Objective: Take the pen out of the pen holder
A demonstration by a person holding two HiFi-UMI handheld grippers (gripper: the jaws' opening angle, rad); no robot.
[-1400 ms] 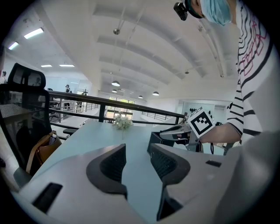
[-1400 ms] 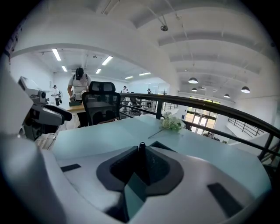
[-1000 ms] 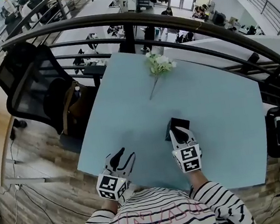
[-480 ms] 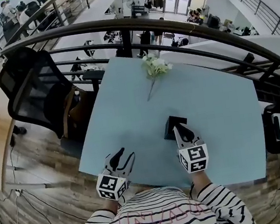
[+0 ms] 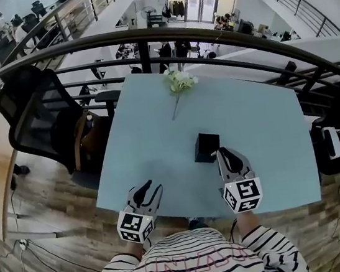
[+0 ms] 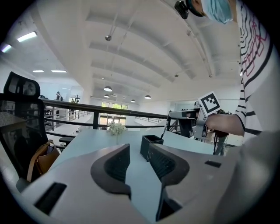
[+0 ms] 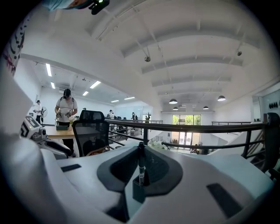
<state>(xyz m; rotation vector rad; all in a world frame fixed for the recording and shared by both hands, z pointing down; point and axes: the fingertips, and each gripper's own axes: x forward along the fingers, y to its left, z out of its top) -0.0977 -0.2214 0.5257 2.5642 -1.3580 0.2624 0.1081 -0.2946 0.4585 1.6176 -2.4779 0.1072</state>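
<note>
A black square pen holder (image 5: 206, 147) stands upright near the middle of the pale blue table (image 5: 263, 125). My right gripper (image 5: 221, 154) hovers just to its right and above it, shut on a thin black pen (image 7: 141, 153) that stands upright between the pads. In the left gripper view the pen (image 6: 165, 128) hangs from the right gripper (image 6: 176, 115), its tip above the rim of the holder (image 6: 152, 139). The holder (image 7: 138, 191) shows small below the jaws. My left gripper (image 5: 147, 190) rests open at the table's near edge, nothing between its fingers.
A white flower sprig (image 5: 179, 82) lies at the table's far end. A dark curved railing (image 5: 144, 38) runs behind the table. A black office chair (image 5: 39, 119) with a brown bag (image 5: 88, 134) stands to the left, another seat (image 5: 328, 151) at the right edge.
My right gripper has risen and drawn back to the right from over the holder, carrying the pen up with it. The left gripper has barely shifted.
</note>
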